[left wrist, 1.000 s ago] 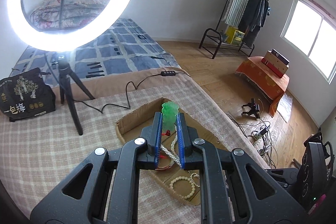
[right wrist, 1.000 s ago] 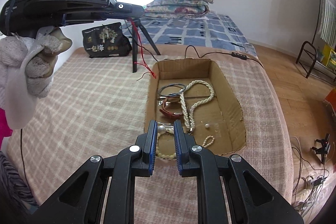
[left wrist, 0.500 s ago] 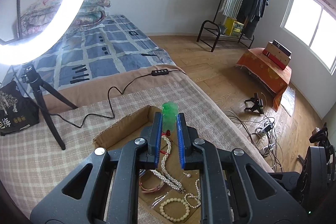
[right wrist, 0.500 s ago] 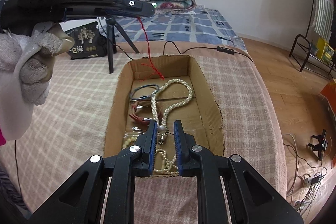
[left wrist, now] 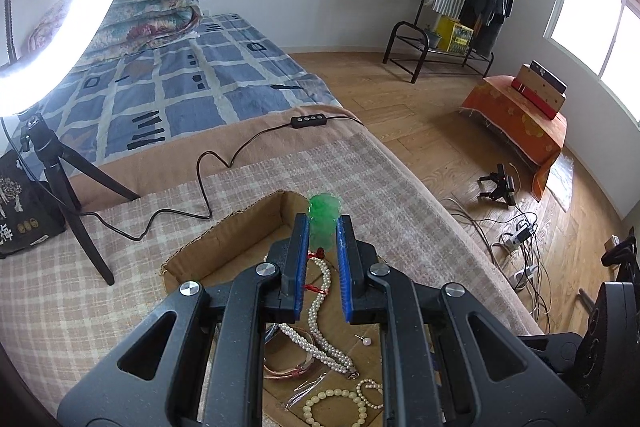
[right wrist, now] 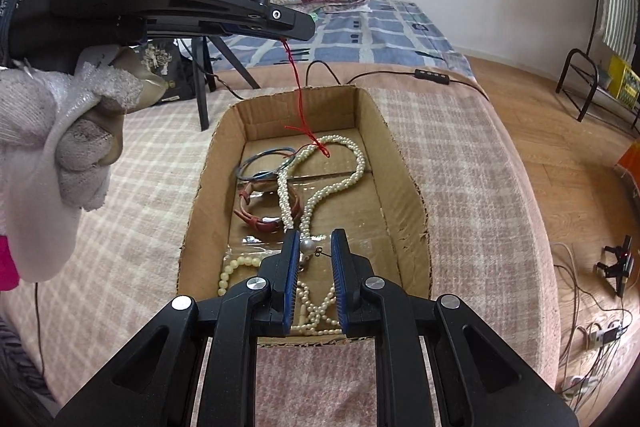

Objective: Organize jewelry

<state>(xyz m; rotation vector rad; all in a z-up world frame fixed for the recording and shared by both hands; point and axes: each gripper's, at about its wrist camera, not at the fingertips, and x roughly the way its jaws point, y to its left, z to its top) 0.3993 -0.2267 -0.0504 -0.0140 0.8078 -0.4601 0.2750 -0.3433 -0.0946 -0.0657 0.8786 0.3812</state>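
My left gripper [left wrist: 322, 223] is shut on a green pendant [left wrist: 323, 219] above the far end of a cardboard box [left wrist: 224, 231]. In the right wrist view the left gripper [right wrist: 308, 23] hangs over the box [right wrist: 405, 183]. The pendant's red cord [right wrist: 297, 77] trails down onto a pearl rope necklace [right wrist: 360, 163]. My right gripper [right wrist: 317, 239] hovers over the box's near end, shut on a pearl earring [right wrist: 307, 246]. Thin blue bangles [right wrist: 262, 159], a brown leather bracelet [right wrist: 260, 223] and a cream bead bracelet [right wrist: 230, 269] lie in the box.
The box sits on a plaid bedspread [right wrist: 460, 167]. A ring light [left wrist: 80, 27] on a black tripod [left wrist: 64, 195] stands left of it, its cable [left wrist: 208, 187] crossing the bed. A gloved hand [right wrist: 60, 135] grips the left gripper. Wooden floor with wires lies to the right.
Both grippers came down and closer to the box. The left one swung right past the ring light, and the red cord's end now rests on the pearl necklace.
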